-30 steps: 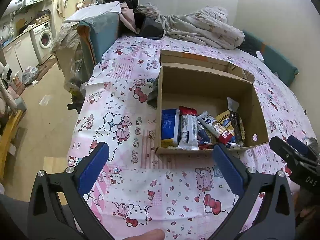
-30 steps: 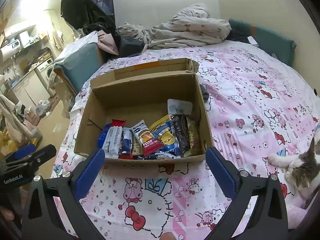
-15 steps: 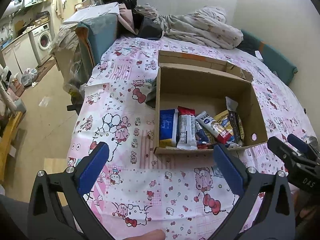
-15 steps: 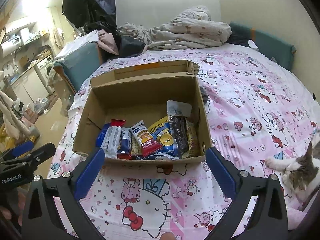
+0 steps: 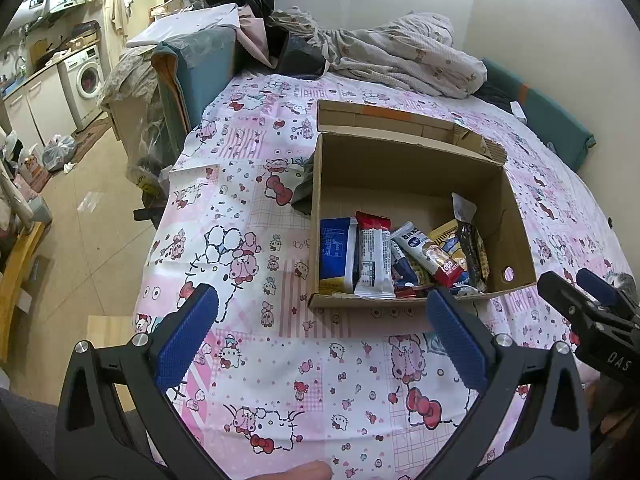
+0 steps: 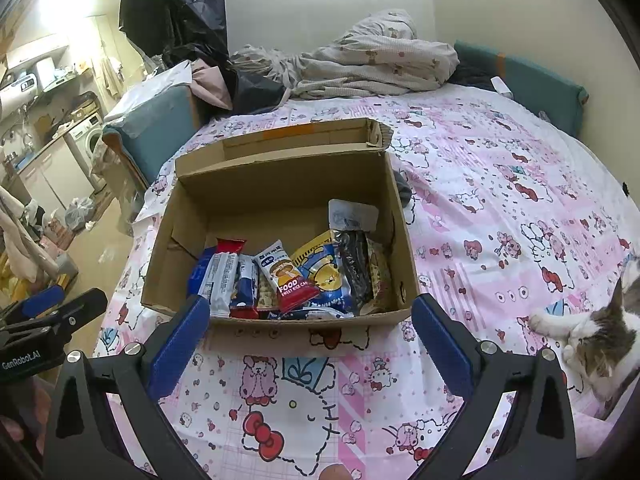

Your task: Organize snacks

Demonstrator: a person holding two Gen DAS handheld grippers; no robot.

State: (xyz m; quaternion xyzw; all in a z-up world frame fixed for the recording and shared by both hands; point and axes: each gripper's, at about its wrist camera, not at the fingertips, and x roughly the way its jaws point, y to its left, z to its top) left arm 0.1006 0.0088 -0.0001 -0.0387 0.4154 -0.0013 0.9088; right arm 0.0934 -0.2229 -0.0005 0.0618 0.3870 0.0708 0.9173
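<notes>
Two grippers: both spread wide, nothing between fingers, hovering over pink bedsheet (image 5: pixel 248 216) short of the box.
L gripper (image 5: pixel 320 334): bottom centre of left wrist view; blue pads flank box's near edge.
R gripper (image 6: pixel 310 338): bottom centre of right wrist view, same stance; also seen at right edge of left view.
Box (image 6: pixel 280 184): open cardboard, mid-frame, far flap folded back.
Snacks (image 6: pixel 288 276): packed along near wall of box, approx. side by side; long axes run near-to-far, tops pointing to far wall, some tilted.
Room in box: far half bare cardboard.
Edges: bed drops to floor at frame left.
Cat (image 6: pixel 600 340): lower right of right view, on sheet, apart from box.
</notes>
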